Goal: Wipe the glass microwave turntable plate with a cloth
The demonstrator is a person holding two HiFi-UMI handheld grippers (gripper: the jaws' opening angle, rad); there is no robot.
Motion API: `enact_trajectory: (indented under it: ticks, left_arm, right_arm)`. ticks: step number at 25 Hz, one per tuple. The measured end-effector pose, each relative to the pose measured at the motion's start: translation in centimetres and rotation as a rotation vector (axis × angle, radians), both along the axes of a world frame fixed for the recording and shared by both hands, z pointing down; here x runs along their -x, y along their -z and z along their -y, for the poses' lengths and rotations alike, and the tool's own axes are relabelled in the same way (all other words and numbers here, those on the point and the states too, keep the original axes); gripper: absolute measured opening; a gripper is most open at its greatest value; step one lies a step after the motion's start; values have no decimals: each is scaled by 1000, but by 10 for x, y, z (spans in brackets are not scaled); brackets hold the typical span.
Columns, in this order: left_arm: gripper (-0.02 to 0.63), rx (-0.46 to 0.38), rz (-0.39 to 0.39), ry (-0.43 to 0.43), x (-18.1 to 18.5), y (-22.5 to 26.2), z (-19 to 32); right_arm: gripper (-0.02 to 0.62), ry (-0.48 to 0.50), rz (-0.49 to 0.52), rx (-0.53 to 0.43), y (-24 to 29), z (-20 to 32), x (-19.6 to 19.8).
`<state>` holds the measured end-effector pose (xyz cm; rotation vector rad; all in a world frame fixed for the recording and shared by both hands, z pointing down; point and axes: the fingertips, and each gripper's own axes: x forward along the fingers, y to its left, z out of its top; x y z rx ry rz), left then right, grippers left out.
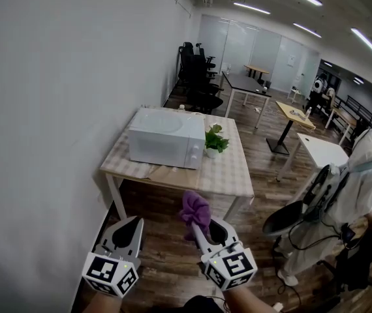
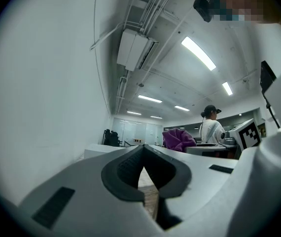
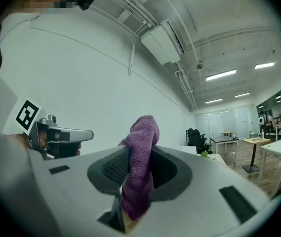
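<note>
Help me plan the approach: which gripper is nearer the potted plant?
Right. The right gripper is nearly in line with the potted plant; the left gripper is off toward the wall.

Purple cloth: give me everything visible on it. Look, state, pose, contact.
The purple cloth is a small, soft rag with a nubby weave, like terry or microfibre. It is bunched and folded, pinched between the pads of the right gripper, which is shut on it. A rounded wad bulges out past the jaw tips and a shorter tail hangs inside the jaws. Nothing else touches it. It is held in the air, well short of the table that carries the microwave.
</note>
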<state>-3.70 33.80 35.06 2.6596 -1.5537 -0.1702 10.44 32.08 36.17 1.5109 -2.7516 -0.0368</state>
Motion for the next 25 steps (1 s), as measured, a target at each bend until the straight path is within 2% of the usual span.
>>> enact_trajectory:
  ticks: [14,25]
  left_arm:
    - [8,3,-6,-15,16,-13,12]
    - [8,26,-3,37,35,-22,55]
  right_arm:
    - [106,7,-29,-5,-2,9,25]
    - [107,30,-4,8,-7,58,36]
